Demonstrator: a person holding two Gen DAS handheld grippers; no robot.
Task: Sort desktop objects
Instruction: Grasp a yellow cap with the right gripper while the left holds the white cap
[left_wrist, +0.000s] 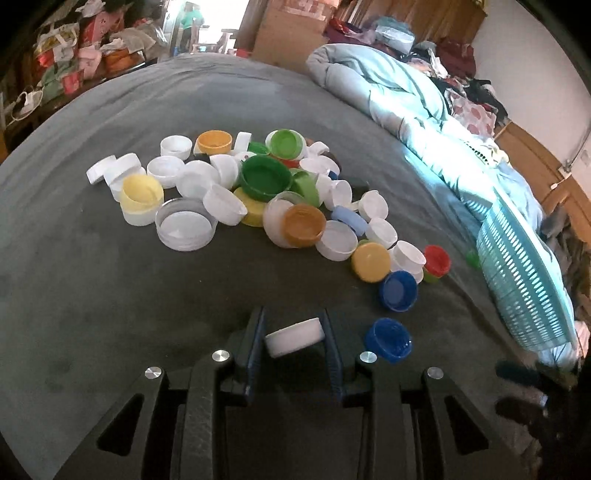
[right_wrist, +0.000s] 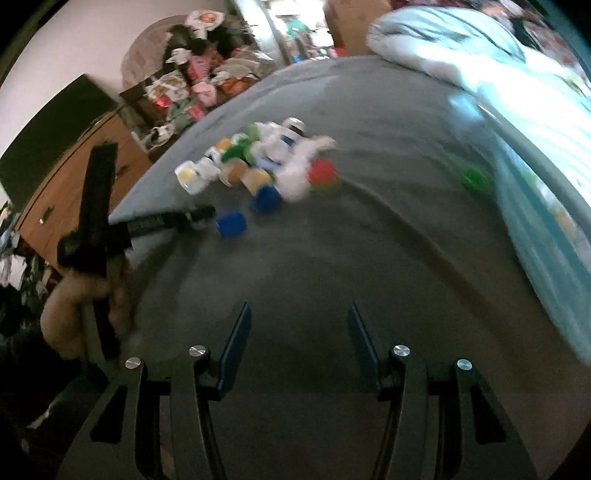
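left claw (left_wrist: 294, 338) grips white cap (left_wrist: 294, 336)

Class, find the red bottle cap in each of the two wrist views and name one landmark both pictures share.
Left wrist view: the red cap lies at the pile's right edge, right of centre.
Right wrist view: the red cap, blurred, lies at the pile's right end, above centre.
Shared landmark: the lone green cap beside the blue basket.
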